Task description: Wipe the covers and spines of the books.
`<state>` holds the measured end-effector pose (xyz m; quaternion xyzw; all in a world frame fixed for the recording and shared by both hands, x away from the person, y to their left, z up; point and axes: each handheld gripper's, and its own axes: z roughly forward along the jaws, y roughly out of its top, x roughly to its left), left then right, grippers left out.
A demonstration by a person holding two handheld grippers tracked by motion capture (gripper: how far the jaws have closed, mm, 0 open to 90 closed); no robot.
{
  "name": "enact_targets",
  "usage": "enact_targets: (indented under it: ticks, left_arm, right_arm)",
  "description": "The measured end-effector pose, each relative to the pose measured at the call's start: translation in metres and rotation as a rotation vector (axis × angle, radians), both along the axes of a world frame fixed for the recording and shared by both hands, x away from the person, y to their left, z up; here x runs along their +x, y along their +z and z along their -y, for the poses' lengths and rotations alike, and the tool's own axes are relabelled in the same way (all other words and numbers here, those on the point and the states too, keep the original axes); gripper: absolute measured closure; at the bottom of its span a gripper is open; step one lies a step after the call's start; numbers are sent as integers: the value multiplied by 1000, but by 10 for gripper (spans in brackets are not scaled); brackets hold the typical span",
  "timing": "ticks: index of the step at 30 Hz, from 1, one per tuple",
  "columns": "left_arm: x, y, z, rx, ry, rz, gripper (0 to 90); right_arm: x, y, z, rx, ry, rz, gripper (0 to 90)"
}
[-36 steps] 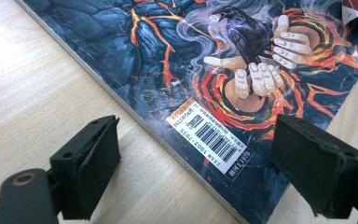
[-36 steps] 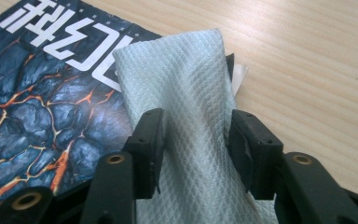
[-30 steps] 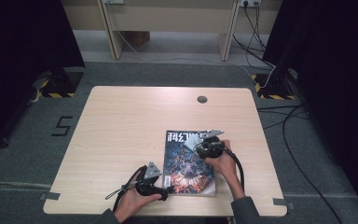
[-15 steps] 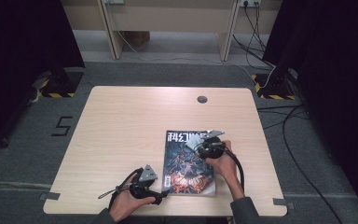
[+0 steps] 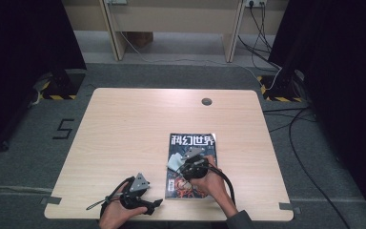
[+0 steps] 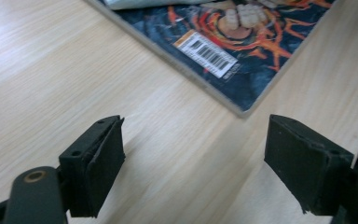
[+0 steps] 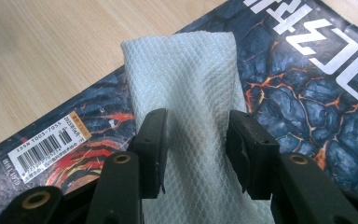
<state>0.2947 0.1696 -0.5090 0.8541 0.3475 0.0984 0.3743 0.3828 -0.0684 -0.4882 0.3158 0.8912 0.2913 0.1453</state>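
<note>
A magazine (image 5: pixel 198 143) with a dark lava-pattern cover and a barcode lies flat on the wooden table (image 5: pixel 133 129), near its front right. My right gripper (image 5: pixel 182 164) rests over the lower half of the cover, shut on a folded white quilted paper towel (image 5: pixel 173 162). In the right gripper view the towel (image 7: pixel 186 79) runs between the jaws of the right gripper (image 7: pixel 198 149) and lies on the magazine (image 7: pixel 298 102). My left gripper (image 5: pixel 156 204) sits left of the magazine's near corner (image 6: pixel 242 60). The left gripper (image 6: pixel 196 172) is open; its jaws have just been closing a little with nothing between them.
A round cable hole (image 5: pixel 206 101) sits near the table's far edge. Black cables trail from both grippers toward the front edge. Dark curtains stand left and right, and grey carpet with floor cables surrounds the table.
My right gripper has slid with the towel down the cover toward the near left. My left hand has drifted left, away from the magazine's edge.
</note>
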Motion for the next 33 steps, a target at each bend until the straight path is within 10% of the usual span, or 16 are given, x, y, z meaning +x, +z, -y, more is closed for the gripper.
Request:
enact_targets:
  ticks: [13, 19, 28, 33]
  left_arm:
    - [4, 0, -6, 12, -4, 6, 174]
    - [2, 1, -16, 1, 18, -3, 173]
    - [0, 0, -16, 11, 17, -4, 173]
    - [3, -1, -18, 18, 23, -2, 173]
  right_arm:
    - [-11, 2, -1, -36, -11, 7, 593]
    - [-27, 2, -14, -25, 86, -18, 587]
    - [-10, 0, 5, 8, -18, -16, 563]
    - [-22, 1, -8, -10, 33, -16, 590]
